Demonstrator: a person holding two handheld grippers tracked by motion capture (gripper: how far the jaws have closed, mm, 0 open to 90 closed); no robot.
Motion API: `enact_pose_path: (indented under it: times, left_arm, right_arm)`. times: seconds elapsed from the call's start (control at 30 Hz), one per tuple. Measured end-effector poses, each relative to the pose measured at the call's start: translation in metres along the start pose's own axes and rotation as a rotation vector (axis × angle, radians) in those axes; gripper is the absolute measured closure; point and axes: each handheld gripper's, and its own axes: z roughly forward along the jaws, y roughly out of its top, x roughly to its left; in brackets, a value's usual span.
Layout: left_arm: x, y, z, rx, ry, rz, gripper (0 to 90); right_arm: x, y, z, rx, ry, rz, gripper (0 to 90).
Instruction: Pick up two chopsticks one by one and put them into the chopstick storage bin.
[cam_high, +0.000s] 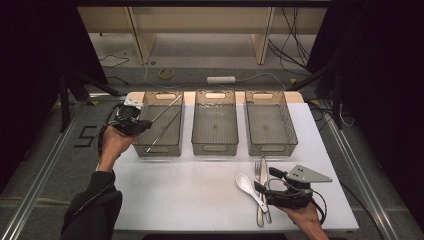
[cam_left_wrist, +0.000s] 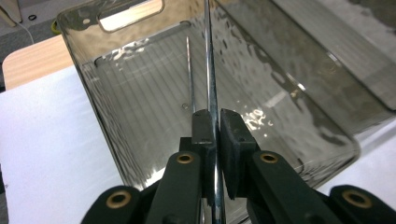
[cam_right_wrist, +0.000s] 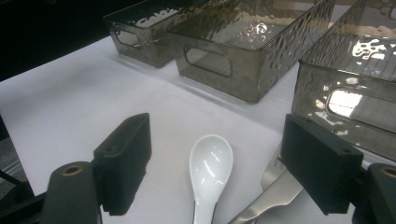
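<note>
Three smoky bins stand in a row on the white table (cam_high: 200, 190); the left gripper (cam_high: 145, 126) holds a metal rod (cam_high: 170, 106) over the left bin (cam_high: 159, 147), where a second rod (cam_high: 162, 132) lies. Along the left gripper's jaws, both pads clamp the rod (cam_left_wrist: 211, 88). Past the right gripper (cam_right_wrist: 219, 168), jaws wide apart, a white spoon (cam_right_wrist: 210, 168) lies between them.

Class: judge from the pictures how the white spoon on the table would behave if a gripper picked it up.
The white spoon looks glazed and glossy, so it may slip between pads. It looks like ceramic: probably stiff, somewhat heavy for its size, and liable to chip if dropped. Its rounded bowl rests on the table, so a push might rock or spin it.
</note>
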Motion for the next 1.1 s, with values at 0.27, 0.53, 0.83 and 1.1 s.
enact_pose_path:
  times: [0.27,0.53,0.83,1.1]
  left_arm:
    - [0.001,-0.004,0.010,0.019,0.022,-0.009,84.3]
    - [0.004,-0.012,0.021,0.030,0.044,-0.031,83.9]
    - [0.002,-0.006,0.013,-0.020,0.046,-0.072,52.3]
    - [-0.005,0.000,-0.004,-0.036,-0.020,-0.083,35.8]
  right_arm:
    - [0.000,0.000,0.000,0.002,0.000,-0.002,25.6]
    - [0.000,0.000,0.000,0.002,0.001,0.000,25.6]
    - [0.001,0.000,-0.001,0.000,0.003,0.001,25.6]
    - [0.001,0.000,-0.001,0.001,0.003,-0.004,25.7]
